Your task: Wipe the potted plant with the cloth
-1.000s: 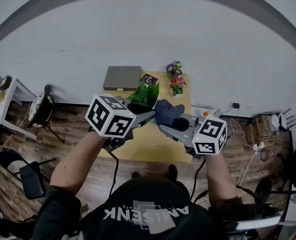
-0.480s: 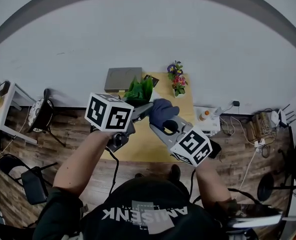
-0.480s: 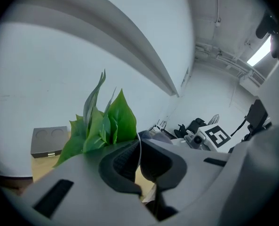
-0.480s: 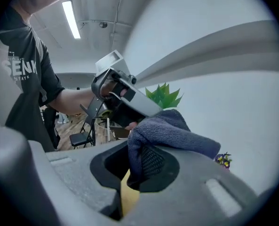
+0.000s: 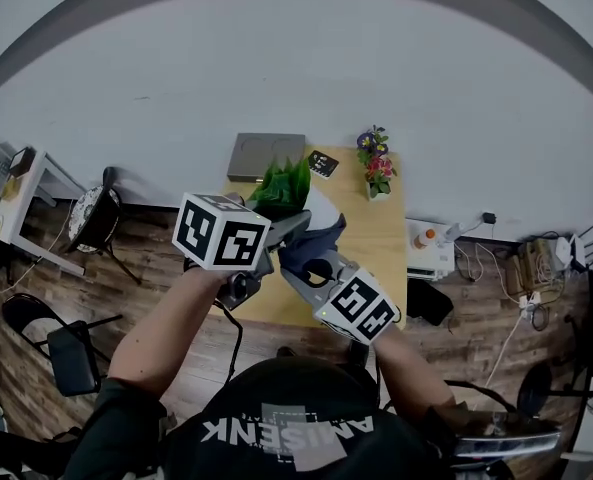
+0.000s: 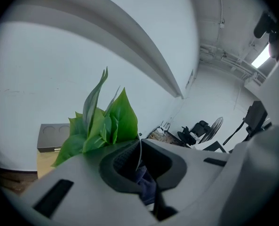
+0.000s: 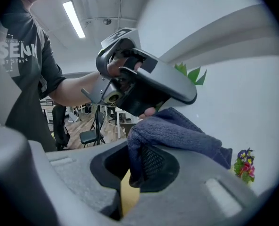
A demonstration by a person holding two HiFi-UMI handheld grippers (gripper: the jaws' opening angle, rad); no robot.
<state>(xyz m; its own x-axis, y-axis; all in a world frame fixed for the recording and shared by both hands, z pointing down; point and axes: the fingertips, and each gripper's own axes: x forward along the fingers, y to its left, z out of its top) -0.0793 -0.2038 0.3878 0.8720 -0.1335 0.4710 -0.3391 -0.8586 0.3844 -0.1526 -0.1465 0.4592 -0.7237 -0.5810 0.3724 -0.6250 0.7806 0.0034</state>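
The potted plant (image 5: 284, 181) stands on the wooden table (image 5: 376, 238), its green leaves (image 6: 101, 121) fanning up just left of my left jaws. My left gripper (image 5: 298, 226) (image 6: 139, 147) reaches in at the foliage and is shut, with a thin leaf seen edge-on between its pads. My right gripper (image 5: 306, 258) (image 7: 134, 166) sits right below and beside it, shut on a dark blue cloth (image 5: 314, 238) (image 7: 177, 131) that bulges over its upper jaw. In the right gripper view the left gripper (image 7: 139, 79) and the hand holding it hang just beyond the cloth.
A grey box (image 5: 266, 155) and a small black item (image 5: 323, 163) lie at the table's far edge. A small pot of coloured flowers (image 5: 378, 163) (image 7: 243, 164) stands at the far right corner. Chairs (image 5: 66, 353) stand on the floor at left.
My right gripper has swung left and down with the cloth, coming in close under the left jaws. The left gripper has shifted a little at the leaves.
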